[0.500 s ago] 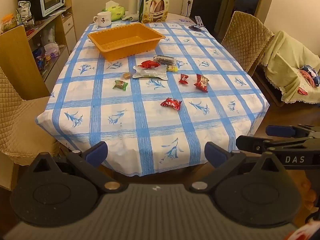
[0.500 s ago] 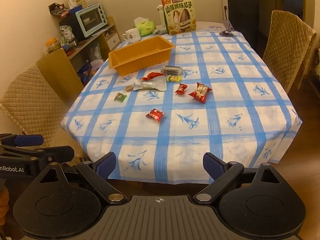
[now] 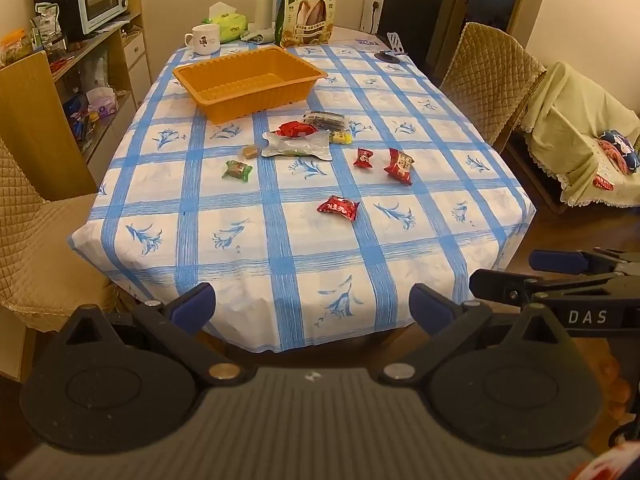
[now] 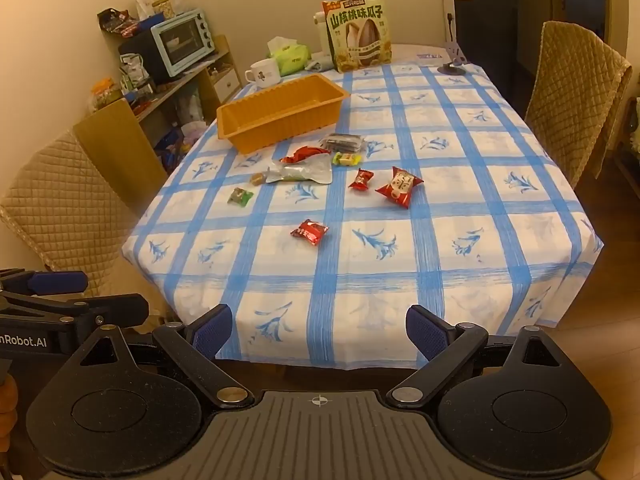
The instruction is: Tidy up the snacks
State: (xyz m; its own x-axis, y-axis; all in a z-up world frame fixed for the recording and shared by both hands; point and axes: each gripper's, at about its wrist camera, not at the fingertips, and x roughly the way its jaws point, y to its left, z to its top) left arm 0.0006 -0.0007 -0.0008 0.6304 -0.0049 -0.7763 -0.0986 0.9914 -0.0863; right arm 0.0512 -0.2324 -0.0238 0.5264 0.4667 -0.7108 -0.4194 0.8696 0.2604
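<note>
Lying scattered mid-desk: a red candy packet (image 3: 338,208) nearest, two more red packets (image 3: 363,158) and (image 3: 399,165) further right, a green candy (image 3: 237,169) to the left, a silver pouch (image 3: 298,145) with small wrapped pieces around it just behind. Sitting empty beyond them, toward the far left, the orange tray (image 3: 250,80) (presumably the destination, judging by the task alone).

Hovering off the near edge of the desk (image 3: 280,272), both tools: left gripper (image 3: 312,304) with fingers spread wide and gripping nothing, right gripper (image 4: 319,326) likewise wide apart and bare.

Starting well probably means taking the nearest red packet first, coming down from above with the fingers straddling its short width, pinching the crimped body rather than a slippery end flap. Splitting the work by side (left tool for the green candy, right for the two red packets) should be avoiding crossed arms. Lifting clear of the patterned cloth before travelling, then releasing low inside the tray, should be keeping light wrappers from bouncing out.
</note>
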